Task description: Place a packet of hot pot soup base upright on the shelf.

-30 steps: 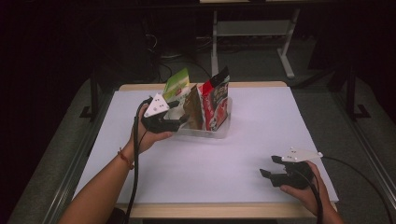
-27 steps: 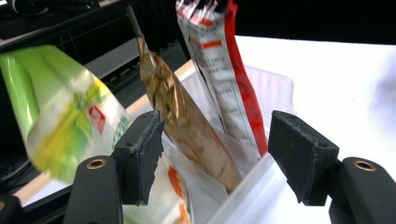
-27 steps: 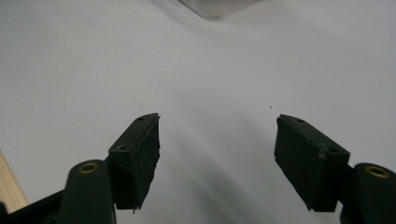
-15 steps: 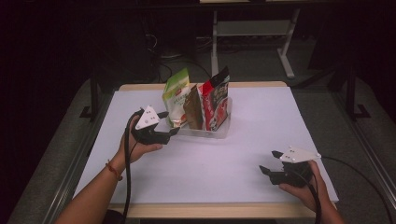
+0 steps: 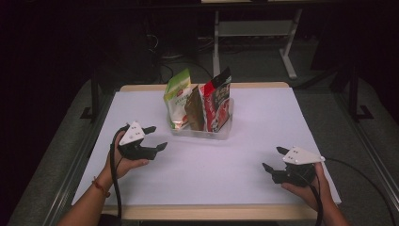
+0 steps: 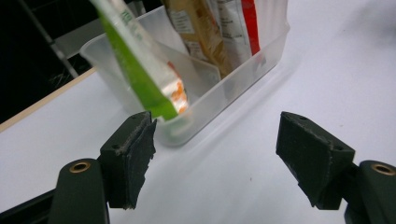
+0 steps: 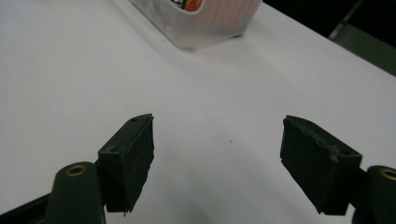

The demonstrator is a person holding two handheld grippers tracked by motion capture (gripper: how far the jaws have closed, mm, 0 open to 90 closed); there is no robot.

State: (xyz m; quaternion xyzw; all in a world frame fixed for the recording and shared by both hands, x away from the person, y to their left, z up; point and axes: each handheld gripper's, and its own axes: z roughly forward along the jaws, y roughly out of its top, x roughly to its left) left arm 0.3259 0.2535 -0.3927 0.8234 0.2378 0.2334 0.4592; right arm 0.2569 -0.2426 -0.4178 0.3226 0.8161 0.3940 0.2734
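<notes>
A clear plastic bin (image 5: pixel 224 130) stands at the middle back of the white table (image 5: pixel 263 117). In it a green pouch (image 5: pixel 178 96), a brown pouch (image 5: pixel 194 109) and a red pouch (image 5: pixel 217 98) stand upright. My left gripper (image 5: pixel 158 136) rests left of the bin, apart from it, pointing at its near left corner. Its jaws have just been opening and nothing is between them. In the left gripper view the gripper (image 6: pixel 215 158) faces the bin (image 6: pixel 233 79) and the leaning green pouch (image 6: pixel 140 60). My right gripper (image 5: pixel 272 158) sits near the front right; its jaws have also just been opening, and it is empty (image 7: pixel 217 158).
The table has a wooden rim (image 5: pixel 207 212) along the front and dark floor on both sides. A white desk frame (image 5: pixel 287 56) stands behind the table. In the right gripper view a corner of the bin (image 7: pixel 210 23) lies far ahead over bare white surface.
My left gripper has drawn back from the green pouch in the bin, toward the near left and lower, with its jaws wider. The right gripper stayed put and opened wider.
</notes>
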